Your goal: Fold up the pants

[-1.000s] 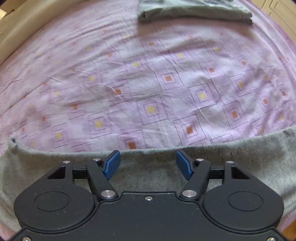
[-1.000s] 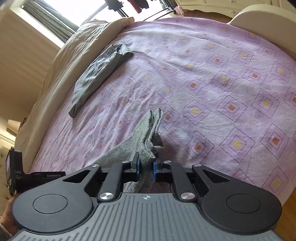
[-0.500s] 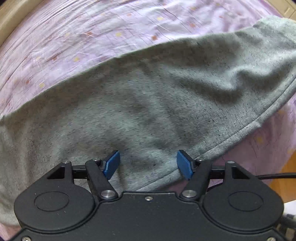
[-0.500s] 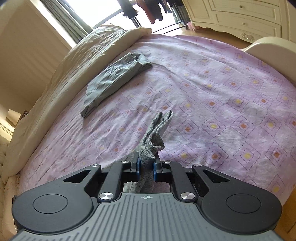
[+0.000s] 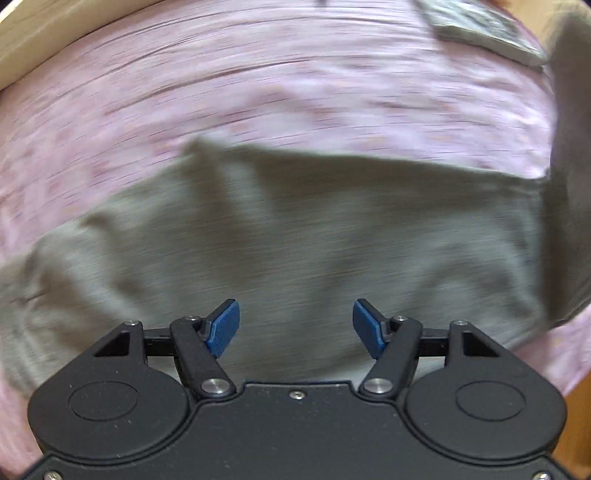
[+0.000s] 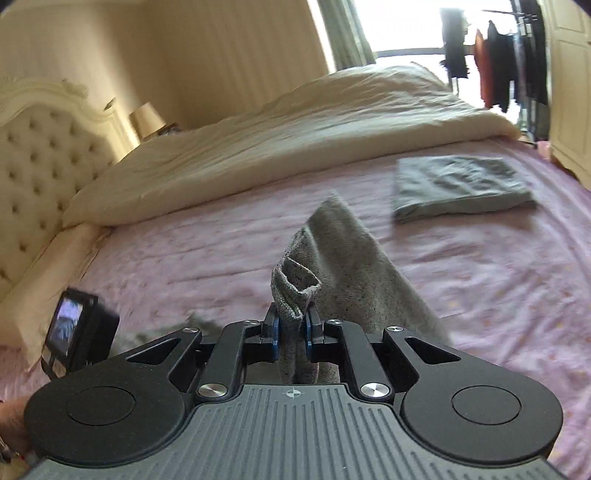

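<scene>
Grey knit pants [image 5: 314, 240] lie spread over the pink patterned bedsheet [image 5: 258, 92], blurred by motion in the left wrist view. My left gripper [image 5: 295, 328] hovers over them, pointing steeply down, open, with nothing between its blue pads. At the right edge of that view a strip of the grey cloth [image 5: 569, 166] rises off the bed. My right gripper [image 6: 291, 332] is shut on a bunched end of the pants [image 6: 295, 291], and the cloth trails from it down to the sheet [image 6: 498, 277].
A second pair of grey pants, folded [image 6: 458, 186], lies on the far side of the sheet; the same folded pair [image 5: 480, 29] shows at the top right of the left view. A cream duvet [image 6: 295, 125] and tufted headboard [image 6: 40, 155] lie beyond. The other gripper's camera [image 6: 74, 332] shows at left.
Both hands swept sideways across the bed. The right gripper rolled and rose with the pants' end still pinched. The left stayed open above the pants, and more pink sheet now shows beyond them.
</scene>
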Demonstrator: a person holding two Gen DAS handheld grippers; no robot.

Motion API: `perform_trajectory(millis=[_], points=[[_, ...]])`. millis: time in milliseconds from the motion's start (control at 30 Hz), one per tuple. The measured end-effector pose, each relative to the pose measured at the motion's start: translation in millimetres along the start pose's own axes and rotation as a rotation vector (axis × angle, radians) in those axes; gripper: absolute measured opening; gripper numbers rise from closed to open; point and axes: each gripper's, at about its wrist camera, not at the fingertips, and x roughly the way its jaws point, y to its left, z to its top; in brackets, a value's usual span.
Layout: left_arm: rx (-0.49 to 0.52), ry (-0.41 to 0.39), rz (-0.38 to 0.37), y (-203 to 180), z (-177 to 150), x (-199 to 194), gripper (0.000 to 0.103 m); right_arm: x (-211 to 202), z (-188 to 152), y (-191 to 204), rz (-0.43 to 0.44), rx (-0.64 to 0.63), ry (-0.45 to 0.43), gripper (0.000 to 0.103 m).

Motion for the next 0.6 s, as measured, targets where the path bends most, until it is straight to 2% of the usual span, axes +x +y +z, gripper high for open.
perform_trajectory(millis=[67,167,267,367,467,533,600], points=[[-0.018,0.009,0.027,28,-7,0,0.069,47,-28,35,0.032,-0.068,0.067,0.012],[-0.026,0.012,0.056,61,-15,-4,0.069,102,-65,74,0.004,-0.149,0.189,0.013],[-0.034,0.006,0.059,83,-19,-10,0.069,127,-81,89,-0.022,-0.144,0.308,0.024],[-0.05,-0.004,0.023,92,-18,-18,0.069,106,-79,87,0.076,-0.117,0.308,0.028],[-0.049,-0.032,-0.03,84,-10,-25,0.069,75,-69,85,0.116,-0.14,0.292,0.033],[-0.033,-0.051,-0.07,70,0,-25,0.069,59,-64,76,0.097,-0.146,0.277,0.033],[-0.01,-0.061,-0.104,50,7,-24,0.07,47,-60,63,0.029,-0.109,0.271,0.033]])
